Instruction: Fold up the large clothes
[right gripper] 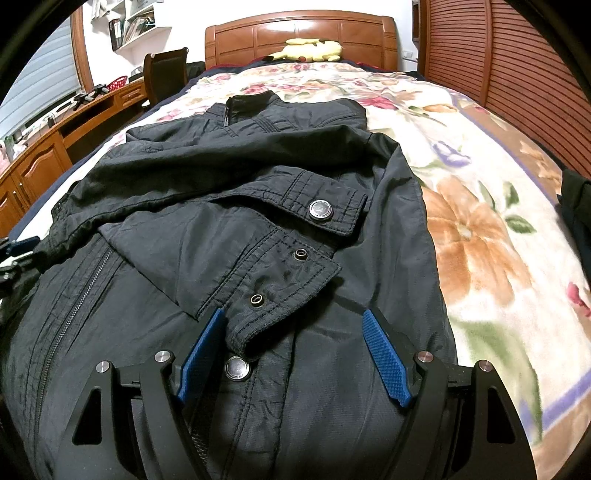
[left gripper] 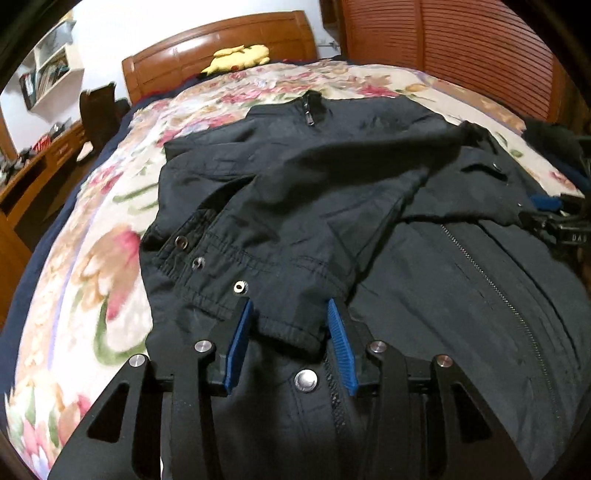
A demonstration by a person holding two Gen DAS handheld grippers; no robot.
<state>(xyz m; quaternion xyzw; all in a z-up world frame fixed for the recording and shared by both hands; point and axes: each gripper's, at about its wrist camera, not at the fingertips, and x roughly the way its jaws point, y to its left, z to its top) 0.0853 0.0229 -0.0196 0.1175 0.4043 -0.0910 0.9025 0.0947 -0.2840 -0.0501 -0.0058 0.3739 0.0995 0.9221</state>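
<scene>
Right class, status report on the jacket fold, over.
Left gripper open around a sleeve cuff. Right gripper open, empty. Black jacket flat on the bed, sleeves folded in. Nothing obstructing.

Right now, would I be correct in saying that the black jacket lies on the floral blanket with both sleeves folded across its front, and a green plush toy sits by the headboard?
Not quite: the plush toy is yellow, not green, as the right wrist view shows. The rest holds: the black jacket lies on the floral blanket with both sleeves folded across its front, and the toy sits by the headboard.

Black jacket (right gripper: 229,229) on a cream, pink-and-orange floral blanket (right gripper: 480,229); blue-padded claws; yellow plush toy (right gripper: 310,50).
</scene>
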